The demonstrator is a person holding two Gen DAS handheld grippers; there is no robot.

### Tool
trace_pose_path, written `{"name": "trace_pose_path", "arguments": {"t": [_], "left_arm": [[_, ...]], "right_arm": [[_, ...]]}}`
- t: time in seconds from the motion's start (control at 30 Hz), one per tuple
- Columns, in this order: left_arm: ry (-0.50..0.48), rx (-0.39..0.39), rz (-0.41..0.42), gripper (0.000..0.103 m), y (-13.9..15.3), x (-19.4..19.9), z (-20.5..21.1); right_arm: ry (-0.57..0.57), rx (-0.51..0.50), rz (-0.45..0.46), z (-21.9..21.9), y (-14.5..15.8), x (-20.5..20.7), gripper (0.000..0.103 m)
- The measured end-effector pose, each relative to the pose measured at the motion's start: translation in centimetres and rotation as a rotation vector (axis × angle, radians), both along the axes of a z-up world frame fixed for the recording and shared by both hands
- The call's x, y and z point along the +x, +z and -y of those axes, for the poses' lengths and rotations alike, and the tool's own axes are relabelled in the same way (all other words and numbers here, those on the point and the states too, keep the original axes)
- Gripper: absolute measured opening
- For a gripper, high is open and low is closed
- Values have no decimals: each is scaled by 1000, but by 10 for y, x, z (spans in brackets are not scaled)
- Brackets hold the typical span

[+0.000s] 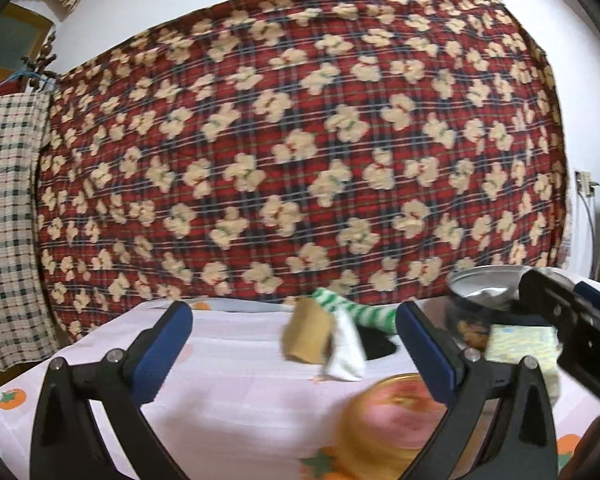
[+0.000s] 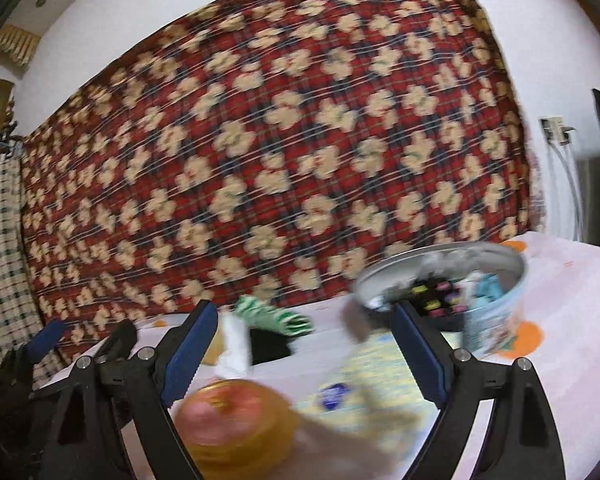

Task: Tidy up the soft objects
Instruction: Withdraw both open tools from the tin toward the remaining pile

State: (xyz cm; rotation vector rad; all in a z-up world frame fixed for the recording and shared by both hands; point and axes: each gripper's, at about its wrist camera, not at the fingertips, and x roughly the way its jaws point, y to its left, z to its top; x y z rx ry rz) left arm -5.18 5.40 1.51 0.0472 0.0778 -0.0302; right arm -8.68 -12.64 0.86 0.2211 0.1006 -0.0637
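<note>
Both tongs stand spread with nothing between their blue pads: the left gripper (image 1: 294,344) and the right gripper (image 2: 300,344) hang low over the table (image 1: 228,400), which wears a pale cloth printed with orange fruit. Nearest, just under the fingers, lies a blurred round amber lid with a pink middle (image 1: 396,412). Beside it rests a yellow-white cloth (image 2: 376,376); the right view shows a blue label on it, while the left view catches only its corner behind the right tong's black frame. Farther back sit a brown paper tube (image 1: 306,336), a folded white cloth (image 1: 346,356) leaning on it, a flat black piece (image 2: 270,346) and a green-and-white striped sock (image 1: 352,310) at the table's far edge. Only the right view looks into the round tin (image 2: 496,308), where dark and light-blue soft things lie; the left view sees merely its rim. Behind everything hangs a red plaid blanket with cream flowers (image 1: 300,140), a checked cloth (image 1: 8,216) beside it.
</note>
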Motion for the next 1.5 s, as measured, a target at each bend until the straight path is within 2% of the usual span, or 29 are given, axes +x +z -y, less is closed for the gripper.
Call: {"name": "trace_pose_path", "arguments": {"t": [0.33, 0.47, 0.67, 0.8, 0.9, 1.03, 1.13, 1.17, 1.27, 1.33, 1.5], "left_arm": [[133, -57, -41, 103, -3, 29, -66], [200, -48, -33, 103, -4, 40, -86], [297, -95, -90, 103, -9, 75, -115], [333, -147, -157, 103, -16, 99, -134], [344, -160, -169, 103, -18, 112, -142], [330, -121, -202, 103, -19, 135, -141], [298, -95, -241, 103, -21, 151, -137], [276, -86, -242, 103, -21, 153, -134], [236, -55, -232, 103, -20, 153, -126], [216, -43, -213, 103, -19, 150, -122], [208, -52, -211, 103, -17, 147, -123]], "right_arm": [[105, -9, -21, -80, -5, 26, 90], [130, -10, -40, -103, -7, 40, 90], [169, -2, -74, -133, -9, 68, 90], [193, 20, -139, -135, -5, 92, 90], [184, 57, -195, -120, 5, 115, 90], [162, 62, -364, -97, 15, 162, 86], [156, 24, -539, -85, 11, 200, 81], [155, 2, -623, -83, 6, 215, 80], [172, -1, -793, -78, -12, 244, 60], [180, -20, -868, -81, -24, 256, 52], [175, -82, -1003, -91, -51, 276, 51]]}}
